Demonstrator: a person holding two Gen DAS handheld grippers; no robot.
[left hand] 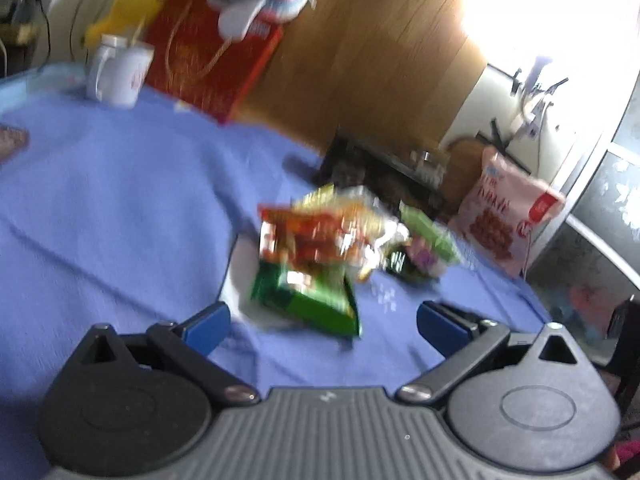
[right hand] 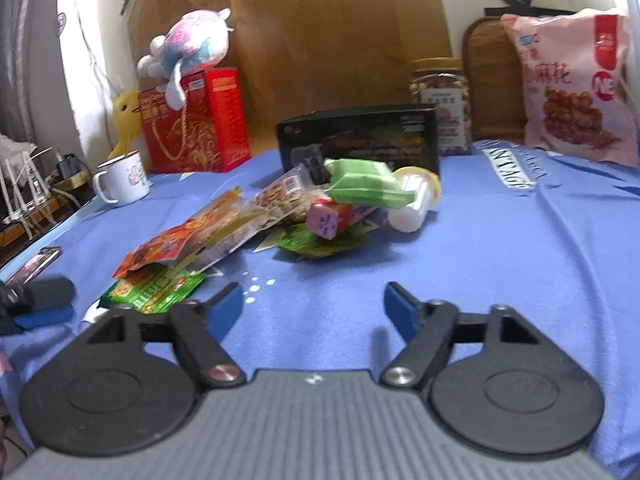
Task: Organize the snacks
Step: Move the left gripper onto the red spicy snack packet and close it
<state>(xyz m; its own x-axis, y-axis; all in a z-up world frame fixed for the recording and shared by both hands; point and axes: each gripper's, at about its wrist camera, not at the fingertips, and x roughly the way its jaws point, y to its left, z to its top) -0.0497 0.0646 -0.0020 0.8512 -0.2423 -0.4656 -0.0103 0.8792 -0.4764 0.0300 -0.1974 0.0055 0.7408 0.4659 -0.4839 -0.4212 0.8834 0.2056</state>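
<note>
A loose pile of snack packets lies on the blue cloth: an orange-red packet, a dark green packet, a pale green pack, a pink box and a white cup. My right gripper is open over bare cloth, short of the pile. In the blurred left wrist view my left gripper is open. The green packet lies just ahead between its blue pads, which do not touch it. Part of the left gripper shows at the left edge of the right wrist view.
Behind the pile stand a black box, a jar of nuts and a large pink snack bag. At the back left are a red gift box with plush toys and a white mug. A phone lies near the left edge.
</note>
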